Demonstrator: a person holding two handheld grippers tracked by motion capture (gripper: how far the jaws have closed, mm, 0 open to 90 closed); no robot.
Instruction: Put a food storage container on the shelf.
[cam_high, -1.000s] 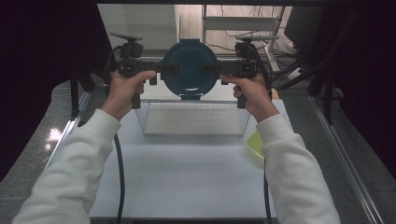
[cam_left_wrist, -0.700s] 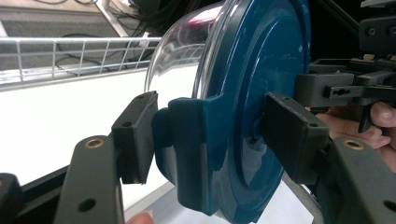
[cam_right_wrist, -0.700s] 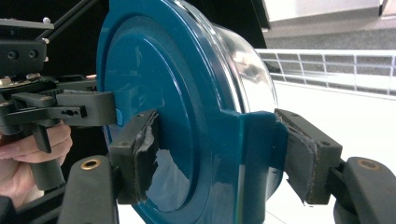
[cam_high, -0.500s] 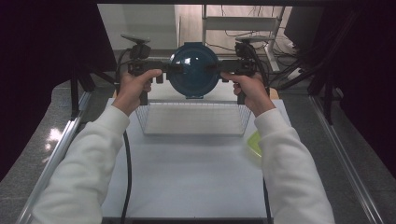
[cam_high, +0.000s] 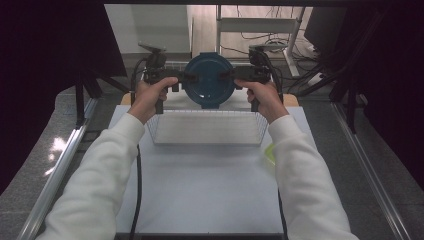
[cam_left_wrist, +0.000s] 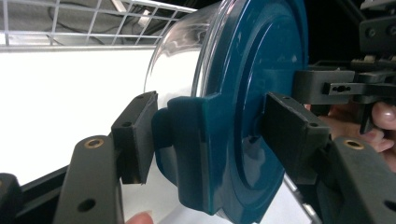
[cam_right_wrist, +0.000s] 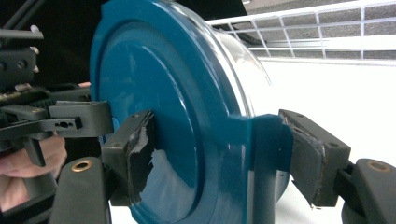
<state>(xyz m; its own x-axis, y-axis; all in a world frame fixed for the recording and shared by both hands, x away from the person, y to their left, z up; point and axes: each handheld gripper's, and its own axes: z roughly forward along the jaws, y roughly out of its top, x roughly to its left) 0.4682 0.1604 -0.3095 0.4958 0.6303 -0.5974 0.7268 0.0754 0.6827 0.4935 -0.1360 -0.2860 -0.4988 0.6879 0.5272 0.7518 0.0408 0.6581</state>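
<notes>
dark room w/ black curtains both sides, cables and a metal frame at the back. white surface (cam_high: 200, 185) in the middle, white wire basket (cam_high: 207, 127) sitting on its far half, a yellow-green thing (cam_high: 270, 152) just beside the basket's right end, partly behind the right sleeve.

left to right: left tool (cam_high: 184, 78) held in person's left hand (cam_high: 150, 97), white sleeve. in left gripper view its jaws are closed down on the blue lid's (cam_left_wrist: 243, 107) side tab, one pad on each face of the tab, gap only as wide as the tab. so gripping, not loose.

center: round blue-lidded container (cam_high: 209, 80) held up off the surface, above the far edge of the basket, lid facing the camera in high view. clear body (cam_left_wrist: 180, 60) behind the lid seen in left gripper view, tipped on its side.

right: right tool (cam_high: 231, 76) in right hand (cam_high: 265, 97), same deal: right gripper view shows jaws clamped on the opposite lid tab (cam_right_wrist: 261, 154), pads touching both faces. one pad's (cam_right_wrist: 137, 154) rubber looks torn/worn.

both tools level w/ each other, pointing inward, container between them.
</notes>
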